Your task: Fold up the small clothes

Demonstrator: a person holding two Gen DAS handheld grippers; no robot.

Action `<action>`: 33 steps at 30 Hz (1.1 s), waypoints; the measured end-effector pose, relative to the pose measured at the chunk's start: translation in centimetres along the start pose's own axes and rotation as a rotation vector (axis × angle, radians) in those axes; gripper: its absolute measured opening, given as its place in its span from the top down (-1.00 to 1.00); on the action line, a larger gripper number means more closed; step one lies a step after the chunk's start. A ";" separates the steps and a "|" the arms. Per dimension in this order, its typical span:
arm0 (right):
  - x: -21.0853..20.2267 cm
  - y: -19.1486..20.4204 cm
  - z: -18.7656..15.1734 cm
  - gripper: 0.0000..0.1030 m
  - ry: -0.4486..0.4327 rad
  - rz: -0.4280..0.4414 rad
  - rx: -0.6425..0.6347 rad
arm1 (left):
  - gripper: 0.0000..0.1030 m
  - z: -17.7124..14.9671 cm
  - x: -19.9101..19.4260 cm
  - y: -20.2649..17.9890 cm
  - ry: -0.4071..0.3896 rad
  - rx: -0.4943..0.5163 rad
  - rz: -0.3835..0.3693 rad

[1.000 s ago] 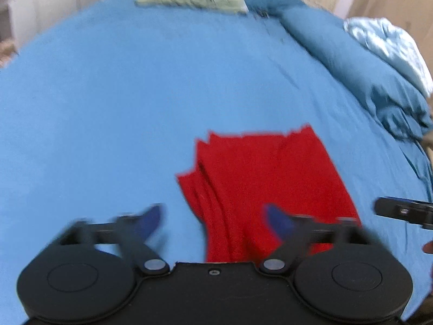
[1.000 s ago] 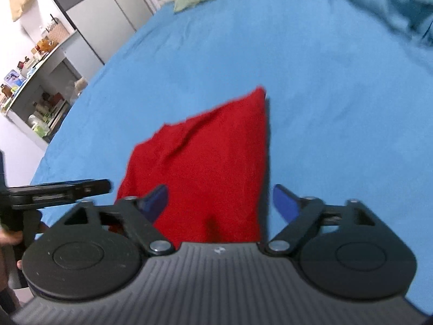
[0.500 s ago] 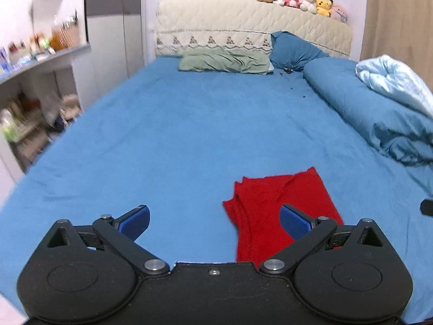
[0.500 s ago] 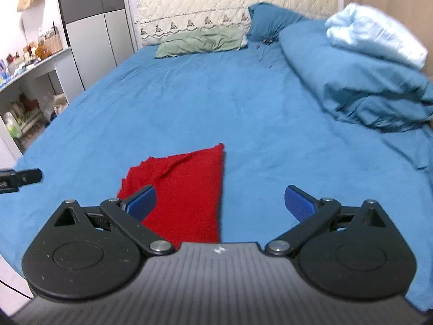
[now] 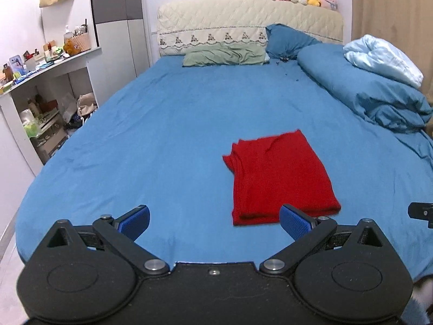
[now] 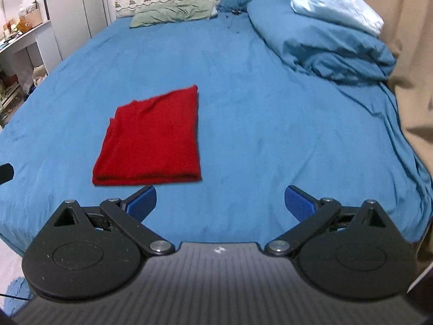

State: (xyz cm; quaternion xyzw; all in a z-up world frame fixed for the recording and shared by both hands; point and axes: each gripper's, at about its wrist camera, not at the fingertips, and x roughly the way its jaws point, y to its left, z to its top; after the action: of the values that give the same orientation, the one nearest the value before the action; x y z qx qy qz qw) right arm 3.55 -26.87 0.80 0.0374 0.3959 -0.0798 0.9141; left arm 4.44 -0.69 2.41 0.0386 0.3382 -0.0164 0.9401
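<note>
A red folded garment [image 5: 281, 178] lies flat as a rectangle on the blue bed sheet [image 5: 167, 135], near the front edge. It also shows in the right wrist view [image 6: 154, 140]. My left gripper [image 5: 213, 223] is open and empty, held back above the bed's front edge, with the garment ahead and to the right. My right gripper [image 6: 220, 203] is open and empty, also held back, with the garment ahead and to the left. The tip of the right gripper [image 5: 420, 212] shows at the right edge of the left wrist view.
A rolled blue duvet [image 5: 373, 94] with a pale blue blanket [image 5: 384, 59] lies along the bed's right side. A green pillow [image 5: 224, 55] and a blue pillow [image 5: 286, 40] sit by the headboard. Cluttered shelves [image 5: 40, 103] stand left. A beige curtain [image 6: 411, 54] hangs right.
Both grippers have pulled back and up from the red garment, which was right under the fingers before. The garment stays folded on the sheet. Both stay open.
</note>
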 end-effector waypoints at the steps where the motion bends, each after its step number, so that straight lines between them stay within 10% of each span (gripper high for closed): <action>1: -0.2 0.0 -0.6 -1.00 0.004 -0.004 0.002 | -1.00 -0.4 -0.1 -0.1 0.001 0.003 0.001; 33: -3.5 0.6 -3.1 -1.00 -0.033 -0.009 -0.018 | -1.00 -2.0 -2.5 -0.7 -0.044 0.029 -0.002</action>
State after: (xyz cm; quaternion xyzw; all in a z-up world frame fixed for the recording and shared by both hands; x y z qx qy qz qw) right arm -0.95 -25.46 1.26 0.0259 0.3816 -0.0807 0.9204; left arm 1.24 -1.24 2.41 0.0517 0.3171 -0.0233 0.9467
